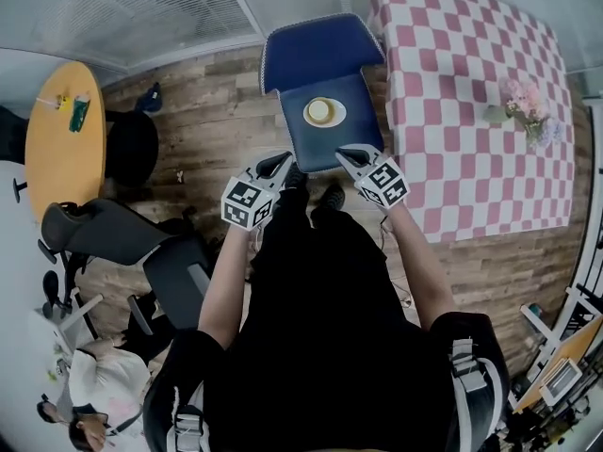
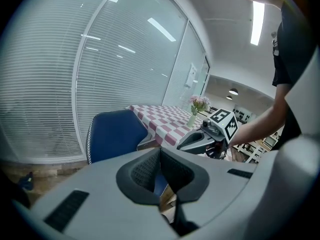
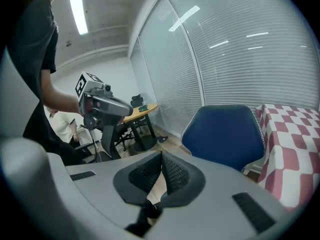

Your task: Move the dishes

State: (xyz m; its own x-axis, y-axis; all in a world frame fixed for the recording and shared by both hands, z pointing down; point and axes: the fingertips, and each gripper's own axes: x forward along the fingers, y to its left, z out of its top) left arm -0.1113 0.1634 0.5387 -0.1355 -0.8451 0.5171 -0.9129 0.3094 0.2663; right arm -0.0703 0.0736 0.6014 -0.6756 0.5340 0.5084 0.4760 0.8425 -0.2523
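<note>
The left tongs (image 1: 282, 163) and right tongs (image 1: 345, 154) are both pressed together, holding nothing. A dish (image 1: 324, 112) sits on the chair (image 1: 320, 56) by the counter (image 1: 471, 111)

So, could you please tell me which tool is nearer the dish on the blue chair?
Right, by a little. The right tool is at the blue chair's front edge, just right of the dish; the left tool is further off, by the chair's front left corner.

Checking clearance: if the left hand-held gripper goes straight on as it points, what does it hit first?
Probably the padded blue chair, near the front of its seat. The left hand-held gripper points that way, jaws together and empty. Depth is unclear.
</note>
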